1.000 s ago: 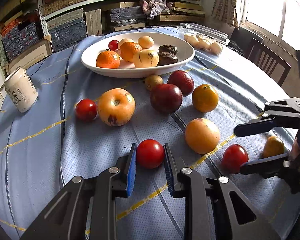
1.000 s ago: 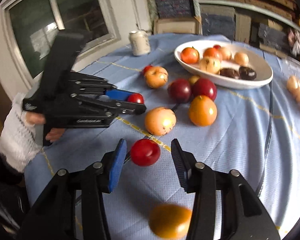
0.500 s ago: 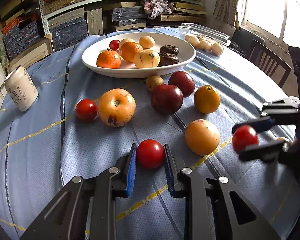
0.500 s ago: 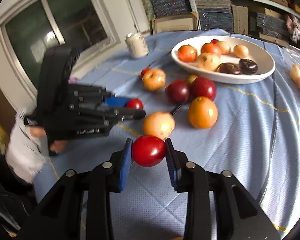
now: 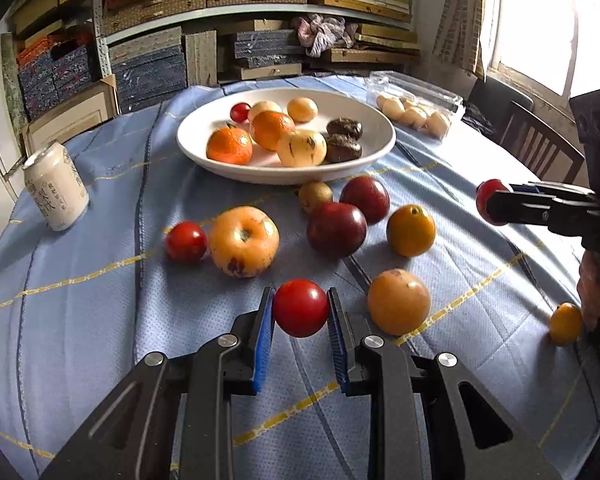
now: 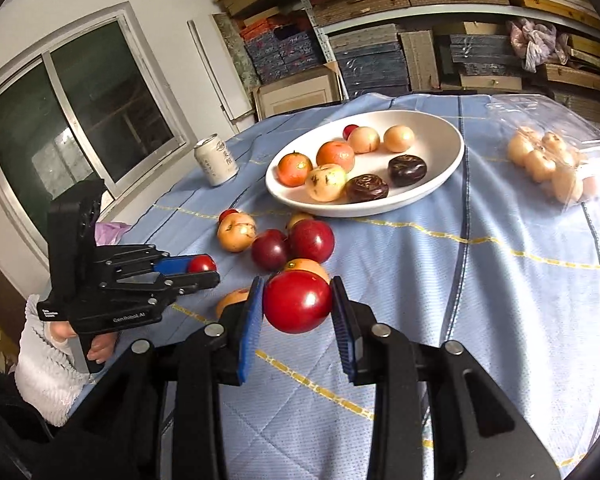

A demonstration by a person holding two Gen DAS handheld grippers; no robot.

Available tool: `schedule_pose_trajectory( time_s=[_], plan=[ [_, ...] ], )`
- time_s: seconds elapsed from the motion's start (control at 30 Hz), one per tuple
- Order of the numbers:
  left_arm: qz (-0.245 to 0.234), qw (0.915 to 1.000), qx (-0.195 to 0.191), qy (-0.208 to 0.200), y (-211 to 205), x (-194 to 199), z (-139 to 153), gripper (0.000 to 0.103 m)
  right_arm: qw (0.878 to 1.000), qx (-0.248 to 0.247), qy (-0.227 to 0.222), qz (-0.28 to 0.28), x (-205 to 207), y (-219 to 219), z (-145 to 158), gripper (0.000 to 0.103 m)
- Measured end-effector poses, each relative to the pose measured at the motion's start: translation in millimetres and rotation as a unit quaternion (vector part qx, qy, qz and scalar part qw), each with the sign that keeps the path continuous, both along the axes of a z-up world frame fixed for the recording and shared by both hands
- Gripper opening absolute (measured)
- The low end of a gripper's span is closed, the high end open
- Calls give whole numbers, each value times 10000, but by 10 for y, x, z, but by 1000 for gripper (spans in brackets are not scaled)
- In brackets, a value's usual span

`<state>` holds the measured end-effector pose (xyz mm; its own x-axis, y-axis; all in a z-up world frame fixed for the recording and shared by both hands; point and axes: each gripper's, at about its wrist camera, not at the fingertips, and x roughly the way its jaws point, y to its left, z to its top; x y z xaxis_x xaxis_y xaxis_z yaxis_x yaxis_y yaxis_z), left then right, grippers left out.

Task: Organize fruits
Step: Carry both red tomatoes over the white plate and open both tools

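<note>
My left gripper is shut on a red tomato and holds it just above the blue cloth. My right gripper is shut on another red tomato, lifted off the table; it shows at the right of the left wrist view. A white bowl at the back holds oranges, pale fruits, a small tomato and two dark fruits. Loose fruit lies in front of it: a yellow apple, a tomato, two dark red plums, an orange and a yellow-orange fruit.
A drink can stands at the left. A clear plastic box of pale fruits lies right of the bowl. A small orange fruit sits near the right table edge. Shelves of stacked goods stand behind; a chair is at the right.
Both grippers have lifted with their tomatoes. The right gripper rose and moved toward the bowl. The left tomato now hangs above the cloth.
</note>
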<state>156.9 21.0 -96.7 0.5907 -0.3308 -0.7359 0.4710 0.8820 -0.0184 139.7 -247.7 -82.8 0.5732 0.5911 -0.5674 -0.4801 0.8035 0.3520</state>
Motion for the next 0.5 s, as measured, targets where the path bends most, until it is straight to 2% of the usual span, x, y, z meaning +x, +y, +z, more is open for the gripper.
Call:
schedule_pose_trajectory(
  time_s=[0.17, 0.3, 0.4, 0.5],
  plan=[
    [173, 9997, -78, -122, 37, 56, 155, 26, 9999, -18, -101, -82, -14, 12, 54, 32],
    [345, 9992, -166, -98, 46, 289, 355, 26, 9995, -117, -294, 20, 105, 142, 287, 32],
    [418, 9989, -91, -187, -16, 516, 501, 26, 9985, -211, -500, 43, 346, 266, 506, 32],
    [546, 9981, -183, -210, -87, 850, 618, 26, 9982, -225, -552, -89, 629, 310, 603, 32]
  ],
)
